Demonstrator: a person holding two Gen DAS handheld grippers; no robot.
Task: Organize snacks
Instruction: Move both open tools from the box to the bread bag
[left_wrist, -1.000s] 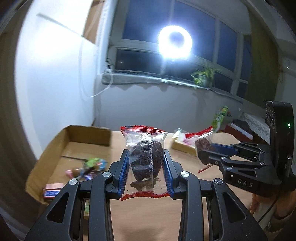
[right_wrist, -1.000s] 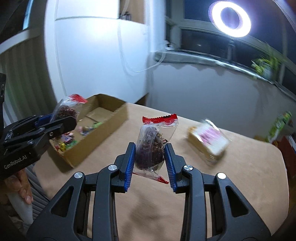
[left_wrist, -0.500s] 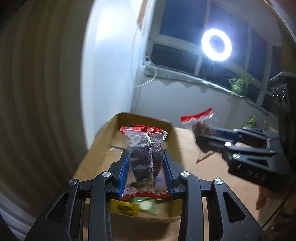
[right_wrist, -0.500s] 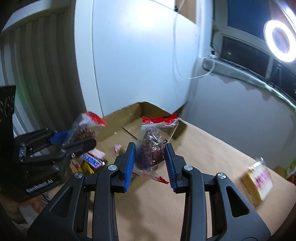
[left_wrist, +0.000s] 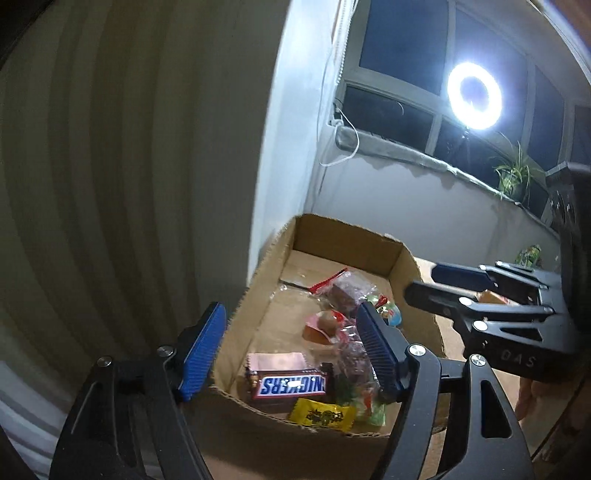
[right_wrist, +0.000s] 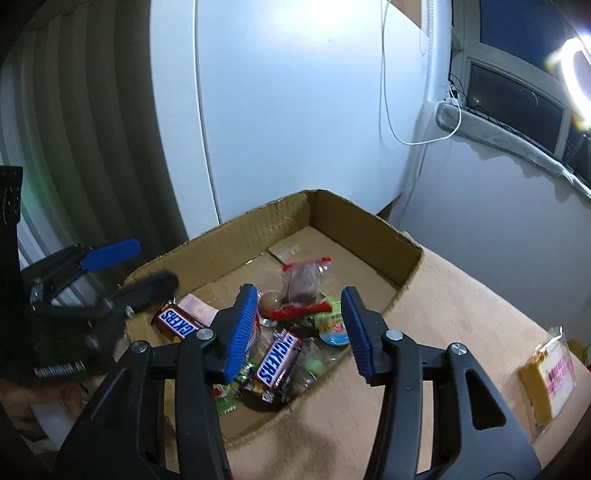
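A cardboard box (left_wrist: 343, 230) (right_wrist: 255, 225) holds several wrapped snacks. My left gripper (left_wrist: 291, 332) hovers over its near corner, jaws opening and empty. Below it lie a Snickers bar (left_wrist: 291, 386) and a clear dark-snack packet (left_wrist: 356, 363), which lies against the right pad. My right gripper (right_wrist: 299, 317) hangs over the box's near side, jaws also opening, nothing between the pads. A clear red-edged packet (right_wrist: 304, 282) (left_wrist: 343, 288) of dark snack lies in the box beyond it. Each gripper shows in the other's view: the left gripper (right_wrist: 155, 262) and the right gripper (left_wrist: 423, 282).
The box sits at the corner of a tan table (right_wrist: 461, 302) beside a white wall and a ribbed curtain. A yellow and pink wrapped snack (right_wrist: 546, 380) lies on the table to the right. Two Snickers bars (right_wrist: 277, 358) lie among the pile.
Both grippers swung left over the box and opened. The two red-edged packets they held are out of the jaws and now lie in the box.
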